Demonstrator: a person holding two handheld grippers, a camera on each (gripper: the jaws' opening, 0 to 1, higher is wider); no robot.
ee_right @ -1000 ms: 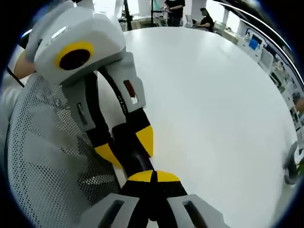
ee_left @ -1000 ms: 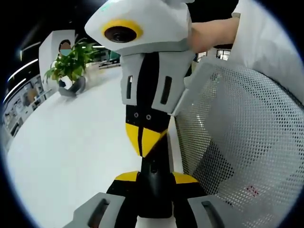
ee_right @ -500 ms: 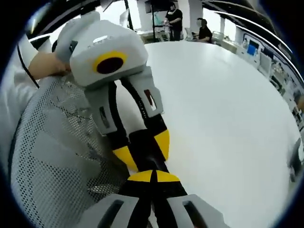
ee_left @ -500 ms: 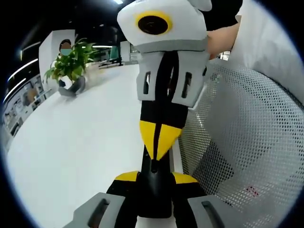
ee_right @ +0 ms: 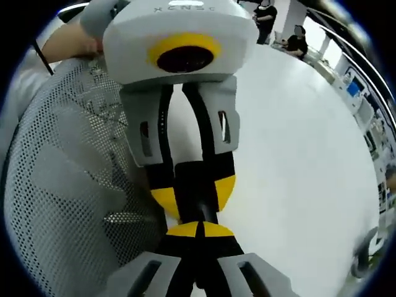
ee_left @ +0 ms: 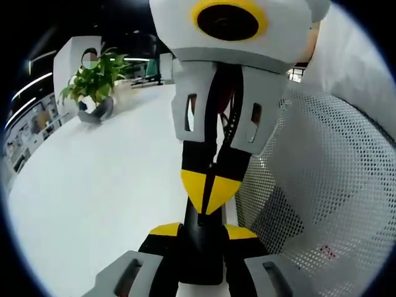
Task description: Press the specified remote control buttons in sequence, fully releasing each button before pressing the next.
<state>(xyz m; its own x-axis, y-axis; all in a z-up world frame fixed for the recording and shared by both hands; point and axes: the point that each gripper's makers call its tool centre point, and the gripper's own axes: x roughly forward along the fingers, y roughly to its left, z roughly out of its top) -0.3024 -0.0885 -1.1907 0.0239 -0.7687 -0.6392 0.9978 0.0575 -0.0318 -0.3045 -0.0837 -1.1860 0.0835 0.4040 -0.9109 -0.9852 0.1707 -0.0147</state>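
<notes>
A black remote control (ee_left: 201, 250) stands between the yellow-tipped jaws of my left gripper (ee_left: 203, 231), which is shut on it. My right gripper (ee_left: 208, 204) comes down from the top of the left gripper view, shut, its joined yellow tips meeting the remote's far end. In the right gripper view my right gripper (ee_right: 199, 229) is shut, its point against the remote control (ee_right: 195, 178). There the left gripper (ee_right: 195, 195) faces the camera and clamps the remote from both sides. The remote's buttons are hidden.
A white mesh chair back (ee_left: 322, 185) stands close beside both grippers, also in the right gripper view as the chair back (ee_right: 62, 185). A large white table (ee_left: 93, 185) spreads behind. A potted plant (ee_left: 93, 83) sits at its far edge. People (ee_right: 297, 40) stand far off.
Both views have tilted, so each opposite gripper now faces the camera more squarely and looms larger. The remote stays clamped in the left gripper, with the right tips at its end.
</notes>
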